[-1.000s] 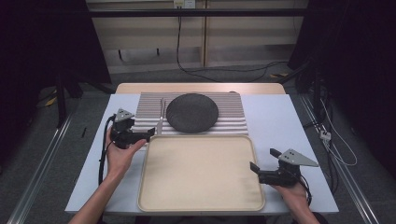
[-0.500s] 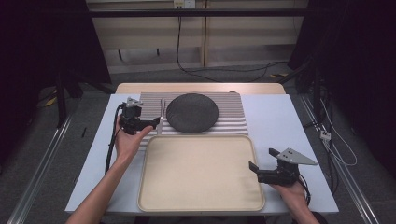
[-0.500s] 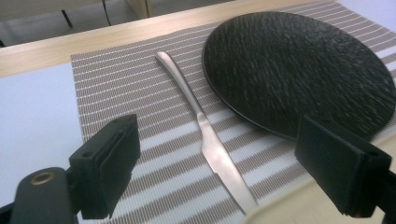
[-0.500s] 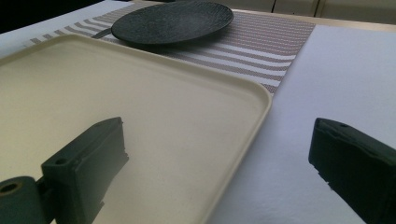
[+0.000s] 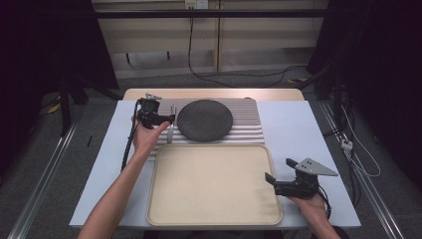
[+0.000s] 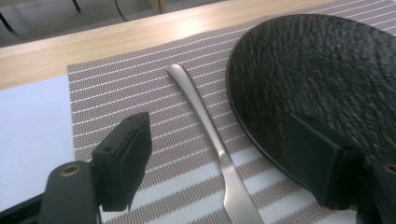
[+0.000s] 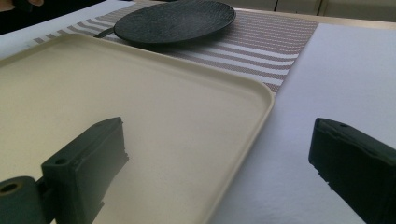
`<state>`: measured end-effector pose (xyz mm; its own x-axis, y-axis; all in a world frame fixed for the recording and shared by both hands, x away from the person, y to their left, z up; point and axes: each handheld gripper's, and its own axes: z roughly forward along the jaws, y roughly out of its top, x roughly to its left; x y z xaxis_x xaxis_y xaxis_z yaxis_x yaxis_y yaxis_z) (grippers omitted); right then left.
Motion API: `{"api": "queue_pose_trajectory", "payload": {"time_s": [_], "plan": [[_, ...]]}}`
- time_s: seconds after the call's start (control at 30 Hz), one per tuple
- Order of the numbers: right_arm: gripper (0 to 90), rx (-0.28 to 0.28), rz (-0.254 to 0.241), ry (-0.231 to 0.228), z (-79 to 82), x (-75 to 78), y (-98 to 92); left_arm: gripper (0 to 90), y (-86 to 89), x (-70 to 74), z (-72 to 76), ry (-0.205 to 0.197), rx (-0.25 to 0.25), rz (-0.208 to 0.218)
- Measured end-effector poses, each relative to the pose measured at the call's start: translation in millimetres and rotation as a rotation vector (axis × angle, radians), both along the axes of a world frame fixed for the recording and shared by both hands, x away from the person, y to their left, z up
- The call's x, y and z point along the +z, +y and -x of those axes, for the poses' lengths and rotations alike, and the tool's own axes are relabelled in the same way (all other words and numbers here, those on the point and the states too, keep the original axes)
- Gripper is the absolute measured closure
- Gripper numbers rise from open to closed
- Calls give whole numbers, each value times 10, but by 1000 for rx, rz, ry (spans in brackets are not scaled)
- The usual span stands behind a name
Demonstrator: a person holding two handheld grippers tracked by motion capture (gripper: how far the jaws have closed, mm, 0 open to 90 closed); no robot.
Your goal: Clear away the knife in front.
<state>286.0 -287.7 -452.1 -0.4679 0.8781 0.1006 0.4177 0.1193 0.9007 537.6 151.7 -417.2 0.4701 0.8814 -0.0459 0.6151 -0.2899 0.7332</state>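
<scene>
**Left jaws closing in around the fork handle**

Between your left gripper's [image 6: 224, 163] two black jaws lies the silver fork [image 6: 212, 140], flat on the striped placemat [image 6: 116, 93]. Its handle runs up the gap between the fingers [image 6: 123, 158], closer to the middle than to either pad, and neither pad touches it. The jaws have just been closing, yet they stand well apart, with the fork between them and nothing gripped. Just past your right-hand finger in that view sits the black plate [image 6: 317, 70], its rim near the fork's handle without touching it. Beyond the fingertips the handle's rounded end points toward the placemat's far edge, and past that the wooden strip of the table [image 6: 140, 32] shows.

From the high view, your left gripper [image 5: 166, 119] sits at the placemat's left part, just beside the plate [image 5: 205, 119], with the fork [image 5: 170, 130] under its tips.

Your right gripper [image 7: 219, 177] hangs with its jaws spread wide and nothing in them. One finger [image 7: 88, 163] is over the cream tray's [image 7: 140, 116] near right corner, and the other over the pale tabletop just outside the rim. Ahead of those fingers the tray stretches away bare, then the placemat, then the plate at the far end. In the high view that gripper [image 5: 271, 179] rests at the tray's [image 5: 214, 184] right edge, well apart from the fork.
</scene>
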Motion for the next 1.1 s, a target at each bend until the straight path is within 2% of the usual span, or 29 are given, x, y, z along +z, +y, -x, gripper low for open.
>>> {"api": "queue_pose_trajectory", "payload": {"time_s": [0.07,0.1,0.17,0.23,0.3,0.37,0.43,0.47,0.6,0.63,0.67,0.77,0.97,1.0,1.1], "plan": [[42,1,-3,3,1,0,-2,289,-18,-51,-55,18,-2,-3],[43,1,-3,2,1,-1,-3,338,-22,-76,-83,29,-4,-10],[43,4,-4,4,1,-3,-2,360,-37,-131,-149,61,10,-27],[43,2,-1,5,1,-3,-1,371,-43,-183,-209,84,12,-21],[43,2,-2,4,1,-3,-1,447,-44,-210,-245,90,19,-38],[43,2,-1,4,1,-4,-1,468,-41,-243,-270,111,30,-10],[43,4,-1,5,-2,-5,0,488,-73,-285,-287,133,21,-36],[43,4,-1,5,-3,-6,1,503,-88,-305,-295,139,21,-55],[43,5,-1,2,2,-3,2,559,-120,-353,-315,149,43,-44],[43,5,-1,2,2,-3,2,559,-136,-366,-323,159,34,-46],[43,5,-1,3,2,-4,1,582,-155,-370,-329,150,34,-62],[43,6,-2,5,-1,-5,1,639,-181,-360,-360,162,32,-63],[43,9,-1,4,-1,-6,3,683,-212,-345,-404,179,23,-79],[43,9,-1,4,0,-6,3,735,-215,-345,-411,184,23,-73],[44,10,-1,4,3,-4,3,741,-224,-333,-428,199,31,-76]]}}
